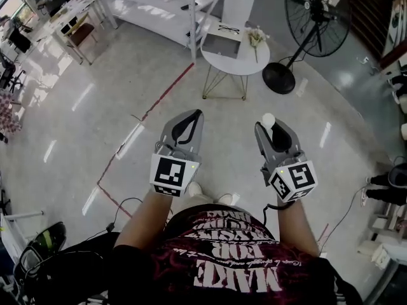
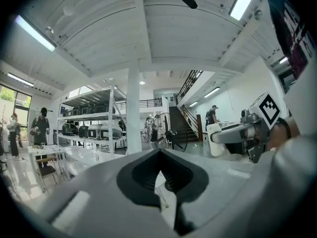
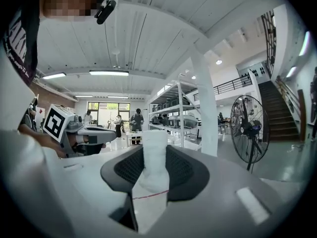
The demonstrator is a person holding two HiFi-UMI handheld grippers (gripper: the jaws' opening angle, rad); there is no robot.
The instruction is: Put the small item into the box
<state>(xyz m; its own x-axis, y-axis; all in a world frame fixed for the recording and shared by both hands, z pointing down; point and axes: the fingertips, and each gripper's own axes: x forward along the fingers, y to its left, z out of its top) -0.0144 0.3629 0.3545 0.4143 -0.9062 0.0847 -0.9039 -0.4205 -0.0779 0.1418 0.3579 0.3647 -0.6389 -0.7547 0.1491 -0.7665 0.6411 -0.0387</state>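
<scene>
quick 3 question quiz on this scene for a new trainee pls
1. Multiple choice: which one grips the small white item? A) left tool B) right tool C) neither
2. True or false: the left tool's jaws stand wide apart with something between them.
3. Fill in: in the head view, the thing standing on the floor just right of the round table is a ____.

Key: 1 B. 2 false, its jaws meet at the tips and nothing is between them. 3 fan.
</scene>
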